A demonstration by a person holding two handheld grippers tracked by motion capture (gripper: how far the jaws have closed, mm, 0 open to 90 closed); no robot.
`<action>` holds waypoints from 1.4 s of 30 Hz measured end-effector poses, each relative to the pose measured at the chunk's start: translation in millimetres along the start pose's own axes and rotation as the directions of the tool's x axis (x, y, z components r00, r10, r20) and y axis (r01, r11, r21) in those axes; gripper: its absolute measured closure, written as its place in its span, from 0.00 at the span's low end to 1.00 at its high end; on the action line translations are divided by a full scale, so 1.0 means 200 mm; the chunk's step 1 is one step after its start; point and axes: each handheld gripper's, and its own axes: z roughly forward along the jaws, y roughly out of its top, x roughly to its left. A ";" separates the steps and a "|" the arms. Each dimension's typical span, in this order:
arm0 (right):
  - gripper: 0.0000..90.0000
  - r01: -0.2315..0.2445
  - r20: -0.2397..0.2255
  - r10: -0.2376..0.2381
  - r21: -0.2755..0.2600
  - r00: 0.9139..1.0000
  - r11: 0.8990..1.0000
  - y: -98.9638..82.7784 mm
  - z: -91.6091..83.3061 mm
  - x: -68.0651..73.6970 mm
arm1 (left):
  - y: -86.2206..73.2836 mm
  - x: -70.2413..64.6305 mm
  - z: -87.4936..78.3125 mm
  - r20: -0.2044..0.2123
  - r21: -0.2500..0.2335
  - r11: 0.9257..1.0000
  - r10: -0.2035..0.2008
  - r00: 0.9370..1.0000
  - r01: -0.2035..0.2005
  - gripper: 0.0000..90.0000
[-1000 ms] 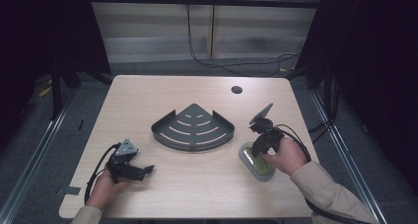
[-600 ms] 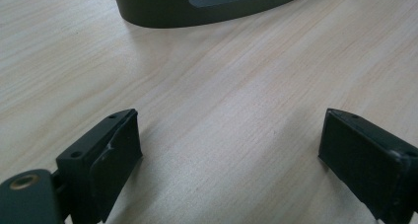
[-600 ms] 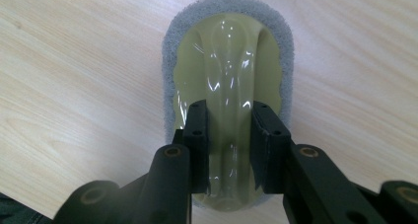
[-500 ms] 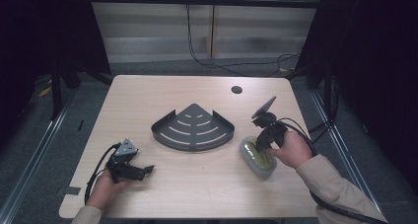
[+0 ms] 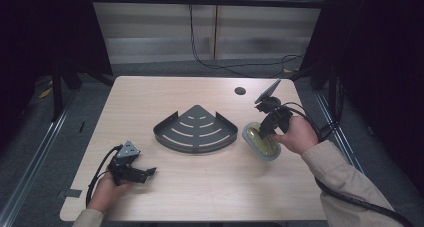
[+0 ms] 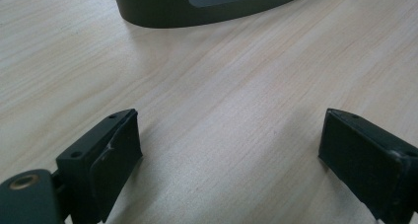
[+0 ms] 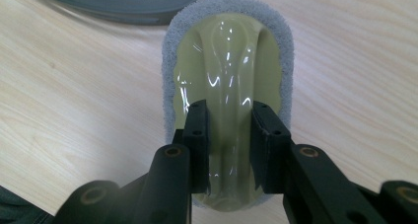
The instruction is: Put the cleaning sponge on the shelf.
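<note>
Right gripper (image 7: 229, 150) tilted down, clamped on scrubber (image 7: 227, 61) ridge; left gripper (image 6: 226, 160) spread, level.

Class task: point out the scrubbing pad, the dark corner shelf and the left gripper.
scrubbing pad (image 7: 226, 81), right gripper view, its glossy yellow-green handle ridge.
dark corner shelf (image 5: 195, 129), high view, its slotted floor.
left gripper (image 6: 229, 160), left gripper view, midway between its open jaws.

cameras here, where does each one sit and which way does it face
High view: above the person's side, looking forward and down on the table; both forearms and hands enter from below, the left hand-held gripper and the right hand-held gripper.
Left gripper view: rides the left hand-held gripper, looking low across the table between open jaws toward the dark corner rack.
Right gripper view: rides the right hand-held gripper, looking down at the scrubbing pad, jaws clamping its ridge.
Shared: all three views show the rack; high and right views share the pad.
</note>
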 end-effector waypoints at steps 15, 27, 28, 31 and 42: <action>0.80 0.026 0.010 -0.025 -0.032 1.000 0.999 0.17 -0.08 0.02 | 0.00 0.00 0.00 0.000 0.000 1.000 0.000 1.000 0.000 0.09; 0.80 0.068 0.011 -0.068 -0.025 0.998 0.997 0.28 -0.08 0.06 | 0.00 0.00 0.00 0.001 0.003 1.000 0.001 1.000 -0.001 0.09; 0.80 0.069 0.006 -0.069 -0.024 0.998 0.997 0.29 -0.07 0.06 | 0.00 0.00 0.00 0.002 0.003 1.000 0.000 1.000 0.000 0.09; 0.80 0.073 0.007 -0.072 -0.025 0.997 0.997 0.32 -0.07 0.07 | 0.00 0.00 0.00 0.001 0.002 1.000 0.000 1.000 0.000 0.09; 0.80 0.090 0.002 -0.090 -0.035 0.996 0.995 0.40 -0.07 0.10 | 0.00 0.00 0.00 0.001 0.003 1.000 0.001 1.000 -0.001 0.09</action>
